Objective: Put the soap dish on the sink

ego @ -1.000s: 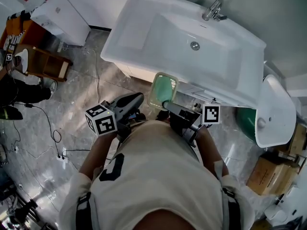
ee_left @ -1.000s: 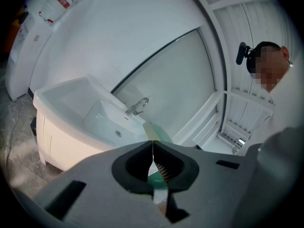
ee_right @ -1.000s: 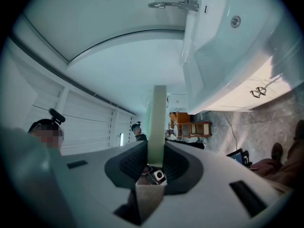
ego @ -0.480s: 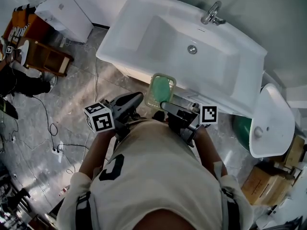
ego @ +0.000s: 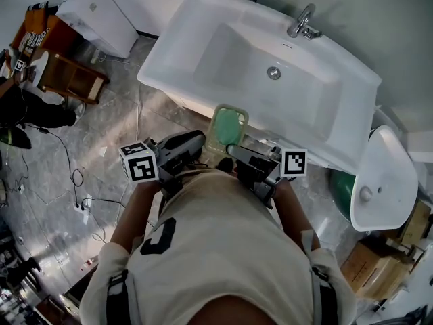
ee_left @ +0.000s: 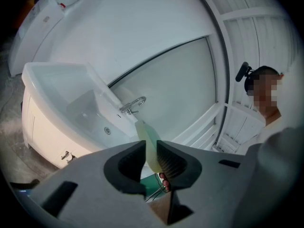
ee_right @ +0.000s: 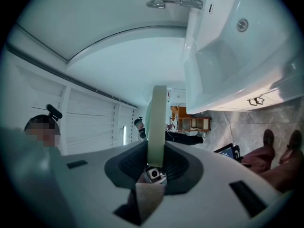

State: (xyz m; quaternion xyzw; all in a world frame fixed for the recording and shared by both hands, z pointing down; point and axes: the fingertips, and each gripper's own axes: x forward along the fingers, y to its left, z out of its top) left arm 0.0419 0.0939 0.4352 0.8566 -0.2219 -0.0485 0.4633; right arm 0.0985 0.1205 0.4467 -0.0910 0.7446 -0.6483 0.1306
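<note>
Grey marbled floor [ego: 115, 141] ran under a broad white sink [ego: 186, 42] with a chrome tap [ego: 301, 19] at its back edge. Just short of the sink's front rim, not yet over it, hung the soap dish [ego: 228, 124], a pale green rectangular tray with a raised lip. The right gripper [ego: 234, 149] pinched it by the near short rim, jaws closed flat on the thin wall, so the dish stuck out ahead, edge-on in that gripper's view. The left gripper [ego: 197, 139] sat just beside the dish's left side, its jaws only a narrow way apart. The rim showed in that gap, seemingly against one pad with daylight at the other, so I judged it unclamped.

The dish looked like light, stiff plastic, smooth and probably slippery. A rim grip seemed enough, though held by one end it might swivel.

The person's torso hid both gripper bodies and both hands. I could not make out the dish's underside or the stretch of rim inside the jaws.
</note>
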